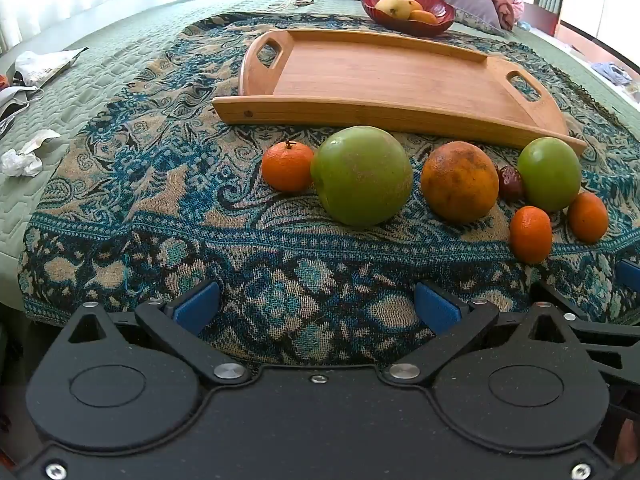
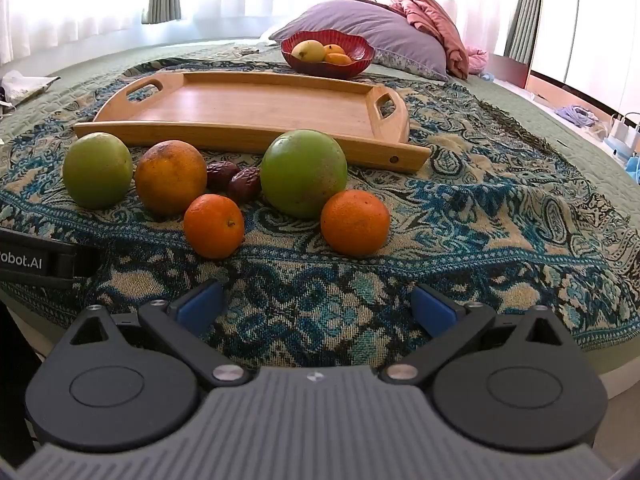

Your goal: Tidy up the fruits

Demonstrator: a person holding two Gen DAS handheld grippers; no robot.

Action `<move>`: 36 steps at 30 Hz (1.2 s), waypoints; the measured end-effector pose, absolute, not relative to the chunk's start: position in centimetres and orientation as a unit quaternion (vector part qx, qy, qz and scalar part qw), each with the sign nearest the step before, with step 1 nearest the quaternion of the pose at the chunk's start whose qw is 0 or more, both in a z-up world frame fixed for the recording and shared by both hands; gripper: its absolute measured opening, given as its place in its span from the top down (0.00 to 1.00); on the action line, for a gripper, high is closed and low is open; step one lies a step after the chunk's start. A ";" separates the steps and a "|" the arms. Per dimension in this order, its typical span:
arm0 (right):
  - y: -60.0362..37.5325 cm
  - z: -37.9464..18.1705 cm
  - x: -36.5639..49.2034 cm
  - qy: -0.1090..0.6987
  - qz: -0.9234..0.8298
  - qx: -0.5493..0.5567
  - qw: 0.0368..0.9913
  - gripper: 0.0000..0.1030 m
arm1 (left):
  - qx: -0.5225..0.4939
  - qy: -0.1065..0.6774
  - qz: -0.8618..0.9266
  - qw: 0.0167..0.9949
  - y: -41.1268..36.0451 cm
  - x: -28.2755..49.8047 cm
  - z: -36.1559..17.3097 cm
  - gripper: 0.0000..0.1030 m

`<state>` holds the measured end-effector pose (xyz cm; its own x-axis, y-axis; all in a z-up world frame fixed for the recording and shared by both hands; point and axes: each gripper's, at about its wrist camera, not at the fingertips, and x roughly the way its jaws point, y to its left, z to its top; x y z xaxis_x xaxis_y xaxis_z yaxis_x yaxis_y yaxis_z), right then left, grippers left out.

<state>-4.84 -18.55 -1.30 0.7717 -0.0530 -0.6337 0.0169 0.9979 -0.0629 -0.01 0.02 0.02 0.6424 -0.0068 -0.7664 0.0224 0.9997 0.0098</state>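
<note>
Fruits lie in a row on a patterned blue cloth before a wooden tray. In the left wrist view: a small mandarin, a big green fruit, a mottled orange, a date, a second green fruit, two more mandarins. My left gripper is open and empty, short of the big green fruit. In the right wrist view my right gripper is open and empty, short of two mandarins and a green fruit. The tray holds nothing.
A red bowl with yellow and orange fruit stands behind the tray, against a purple pillow. Crumpled paper and a bag lie at the bed's left. The left gripper's body shows at the right wrist view's left edge.
</note>
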 end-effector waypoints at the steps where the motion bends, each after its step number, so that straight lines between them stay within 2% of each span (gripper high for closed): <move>1: -18.6 -1.2 -4.8 0.338 -0.019 -0.027 0.941 0.00 | 0.009 0.423 -0.008 0.906 0.0 0.0 0.0 0.00; 36: -18.5 -1.1 -4.8 0.338 -0.019 -0.027 0.940 0.00 | 0.009 0.423 -0.008 0.906 0.0 0.0 0.0 0.00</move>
